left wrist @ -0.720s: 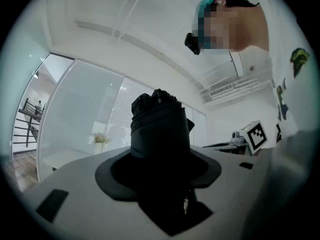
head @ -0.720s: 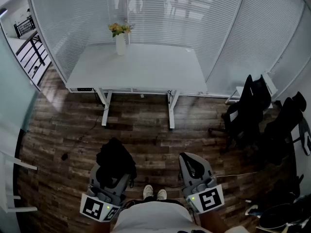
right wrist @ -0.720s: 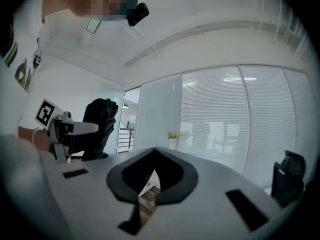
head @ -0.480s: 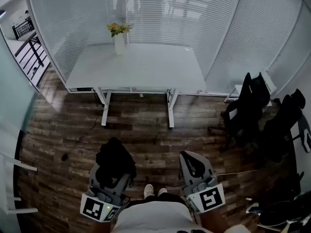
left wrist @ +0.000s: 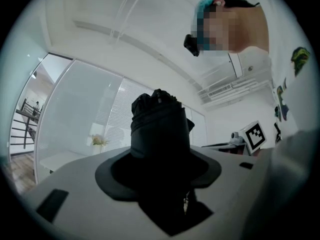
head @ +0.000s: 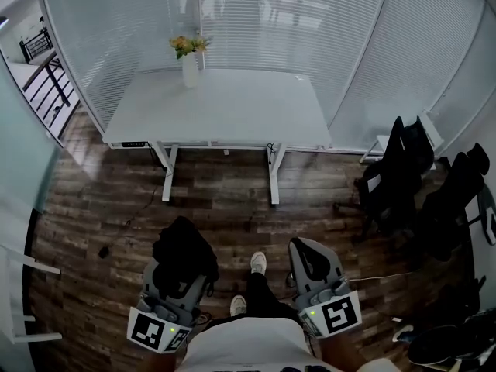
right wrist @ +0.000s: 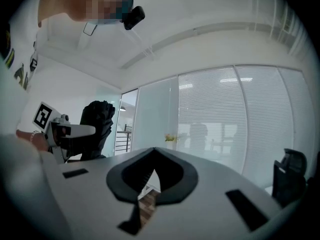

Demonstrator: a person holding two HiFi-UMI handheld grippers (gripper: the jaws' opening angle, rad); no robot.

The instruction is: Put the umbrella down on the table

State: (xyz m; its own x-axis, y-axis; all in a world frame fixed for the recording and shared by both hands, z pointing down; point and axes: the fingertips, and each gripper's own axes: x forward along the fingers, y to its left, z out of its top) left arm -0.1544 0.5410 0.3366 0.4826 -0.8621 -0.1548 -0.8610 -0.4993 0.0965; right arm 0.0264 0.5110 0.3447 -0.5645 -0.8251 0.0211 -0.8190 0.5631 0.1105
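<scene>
The folded black umbrella (head: 184, 248) is gripped by the left tool (head: 180, 284) over the wooden floor (head: 225, 215), well apart from the white tabletop (head: 232, 111), evidently for carrying there. The right tool (head: 308, 260) is seen with jaws together, empty.

Head view looks steeply down; 2 gripper views face the table (head: 217, 107).

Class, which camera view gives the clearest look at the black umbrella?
The left gripper view: the folded umbrella stands close up, centred, fabric folds visible. The head view shows only a small dark bundle from above; the right gripper view shows it small, at the left.
</scene>
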